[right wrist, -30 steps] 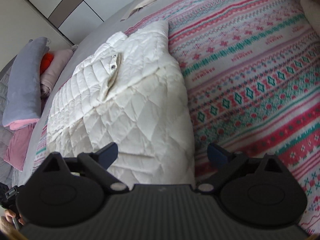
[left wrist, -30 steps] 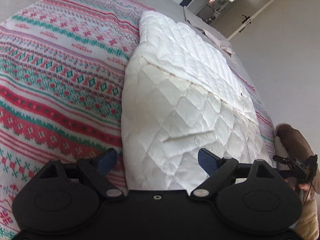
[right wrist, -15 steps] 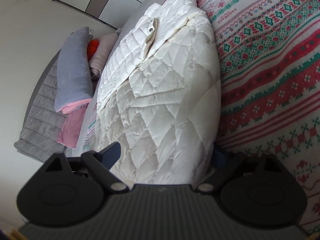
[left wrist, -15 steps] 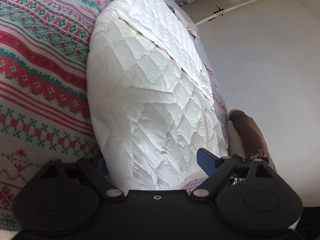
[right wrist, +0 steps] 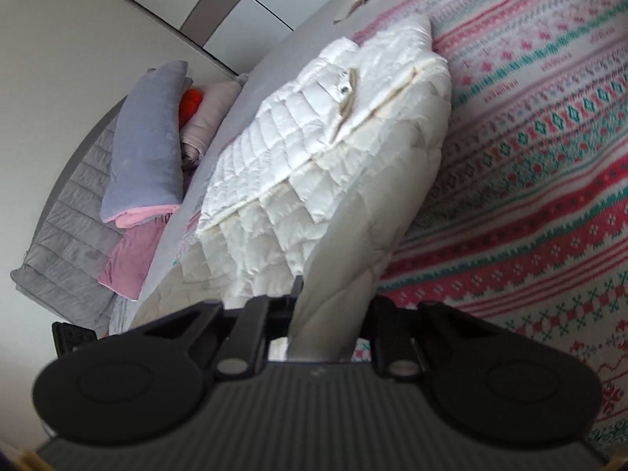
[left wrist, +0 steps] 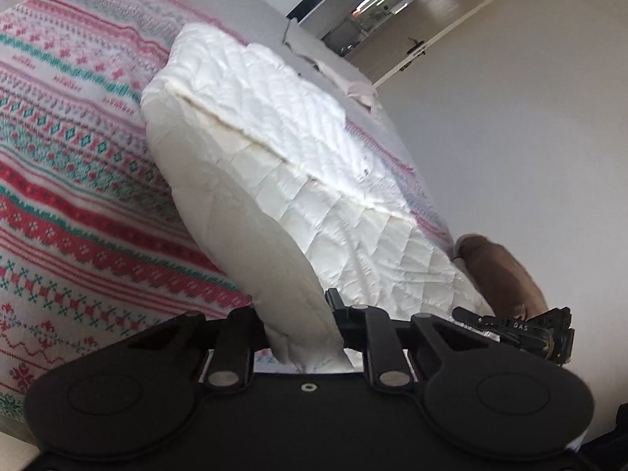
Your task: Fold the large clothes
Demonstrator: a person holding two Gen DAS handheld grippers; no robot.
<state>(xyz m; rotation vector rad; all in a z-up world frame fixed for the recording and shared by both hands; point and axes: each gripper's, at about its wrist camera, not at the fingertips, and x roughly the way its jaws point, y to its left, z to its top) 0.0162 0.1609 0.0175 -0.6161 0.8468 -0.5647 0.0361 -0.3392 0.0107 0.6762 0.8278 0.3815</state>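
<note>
Two grippers, each pinched shut on a near corner of one white quilted jacket [left wrist: 298,165]: left gripper [left wrist: 300,337], right gripper [right wrist: 327,329]. Jacket lies on patterned blanket [left wrist: 70,180], long axis running from the jaws toward 12 o'clock; neither hand nearer. Containers: none in view.

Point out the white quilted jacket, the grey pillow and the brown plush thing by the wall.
white quilted jacket [left wrist: 274,125]: left wrist view, on its upper quilted panel.
grey pillow [right wrist: 149,137]: right wrist view, on the middle of its grey face.
brown plush thing [left wrist: 506,271]: left wrist view, on its rounded top.
</note>
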